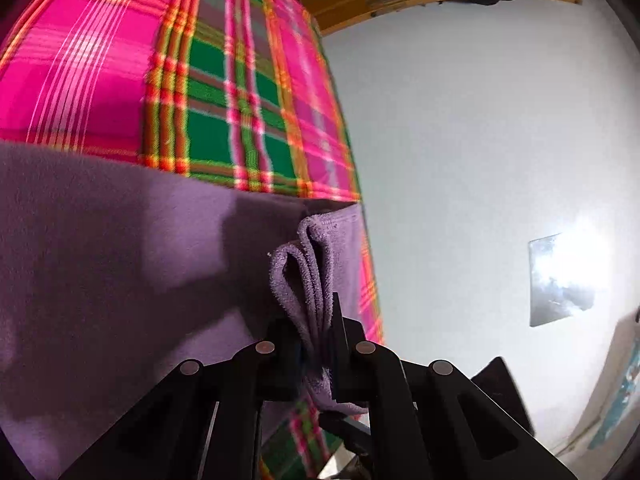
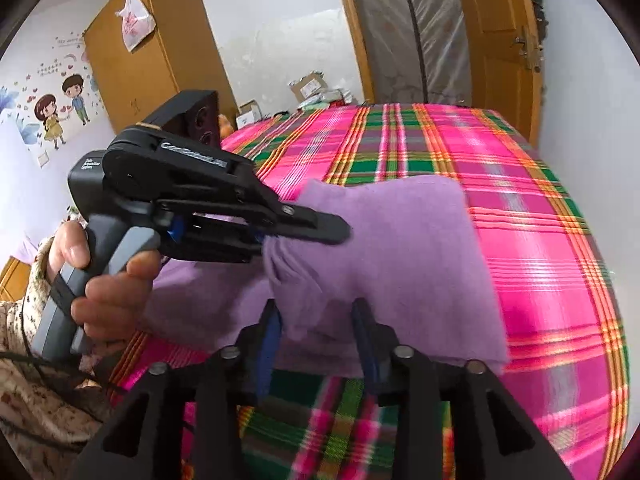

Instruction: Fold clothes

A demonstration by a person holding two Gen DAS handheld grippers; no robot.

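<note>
Currently left gripper is clamped on the purple fleece garment's bunched edge; right gripper stands apart, unclamped, astride the hem by the plaid bedspread's near edge.

tongs body: white brand lettering, blurred, unreadable | wall sticker: script illegible
</note>
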